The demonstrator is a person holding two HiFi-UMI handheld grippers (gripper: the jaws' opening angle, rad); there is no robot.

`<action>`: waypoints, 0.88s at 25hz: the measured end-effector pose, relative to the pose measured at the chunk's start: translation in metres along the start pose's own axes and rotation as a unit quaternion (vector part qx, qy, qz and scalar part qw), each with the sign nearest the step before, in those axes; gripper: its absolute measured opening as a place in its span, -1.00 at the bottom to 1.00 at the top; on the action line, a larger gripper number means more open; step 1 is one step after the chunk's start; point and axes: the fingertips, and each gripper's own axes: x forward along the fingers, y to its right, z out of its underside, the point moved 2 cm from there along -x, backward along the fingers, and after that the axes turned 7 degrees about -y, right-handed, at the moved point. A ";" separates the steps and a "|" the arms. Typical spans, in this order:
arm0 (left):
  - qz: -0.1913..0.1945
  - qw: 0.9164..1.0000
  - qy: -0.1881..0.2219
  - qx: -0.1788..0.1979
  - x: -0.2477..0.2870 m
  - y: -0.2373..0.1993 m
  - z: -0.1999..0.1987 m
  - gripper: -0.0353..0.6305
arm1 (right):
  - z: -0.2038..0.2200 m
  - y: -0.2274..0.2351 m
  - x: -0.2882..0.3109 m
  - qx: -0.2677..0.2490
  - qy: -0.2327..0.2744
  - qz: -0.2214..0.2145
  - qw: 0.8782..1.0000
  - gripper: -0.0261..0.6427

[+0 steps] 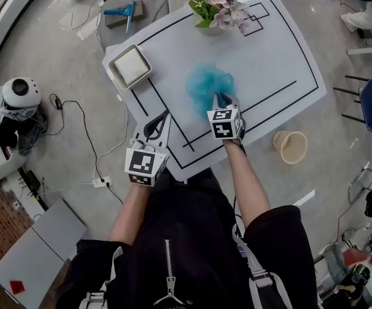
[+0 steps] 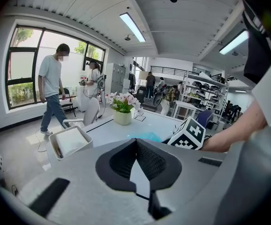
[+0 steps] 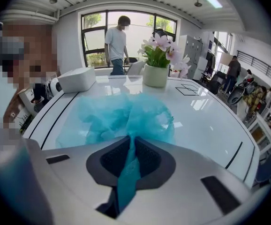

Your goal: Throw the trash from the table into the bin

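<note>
A crumpled teal plastic bag lies in the middle of the white table. My right gripper is at the bag's near edge and is shut on it. In the right gripper view a strip of the teal bag runs down between the pads of that gripper. My left gripper hovers over the table's near left edge, away from the bag, shut with nothing in it. A beige bin stands on the floor to the right of the table.
A white tissue box sits at the table's left corner and a pot of pink flowers at the far edge. Cables and a power strip lie on the floor at left. People stand by the windows.
</note>
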 end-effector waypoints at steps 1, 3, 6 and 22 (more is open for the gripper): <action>-0.001 1.000 0.000 0.000 -0.002 0.002 0.001 -0.88 | 0.003 -0.003 -0.002 -0.003 0.001 -0.004 1.000 -0.84; -0.002 1.000 0.002 0.001 -0.005 0.006 0.001 -0.88 | 0.008 -0.009 -0.005 -0.002 0.008 -0.020 1.000 -0.85; -0.002 1.000 0.007 0.009 -0.009 0.014 -0.001 -0.88 | 0.016 -0.019 -0.010 0.003 0.018 -0.049 0.999 -0.85; 0.005 0.999 0.023 0.038 -0.021 0.046 -0.014 -0.88 | 0.046 -0.037 -0.065 0.041 0.021 -0.112 0.993 -0.85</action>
